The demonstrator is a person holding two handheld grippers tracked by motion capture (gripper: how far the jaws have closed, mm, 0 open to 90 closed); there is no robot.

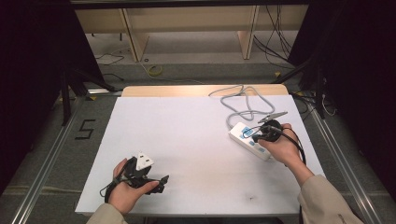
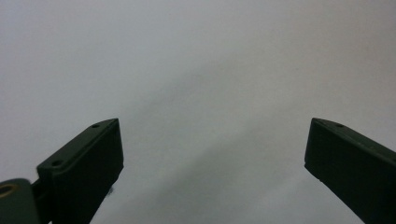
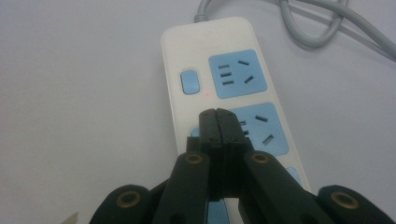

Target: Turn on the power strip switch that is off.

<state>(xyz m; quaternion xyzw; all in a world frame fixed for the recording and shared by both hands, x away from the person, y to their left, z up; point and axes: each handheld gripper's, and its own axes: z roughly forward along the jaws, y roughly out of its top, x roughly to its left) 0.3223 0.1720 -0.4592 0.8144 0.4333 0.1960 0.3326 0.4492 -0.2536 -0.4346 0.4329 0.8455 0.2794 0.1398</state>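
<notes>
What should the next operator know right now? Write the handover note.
Right gripper: shut, empty, its tips over the power strip beside a blue switch by the second socket; whether they touch cannot be told.
Left gripper: open, empty, above bare white table at the near left.
Power strip lies at the right, its grey cord looped behind it.
Done: tips lined up at the switch. Left: probably pressing it.

A single black figure "5" (image 1: 85,129) is marked on the dark grey floor (image 1: 56,154) left of the table; nothing else can be read.
</notes>
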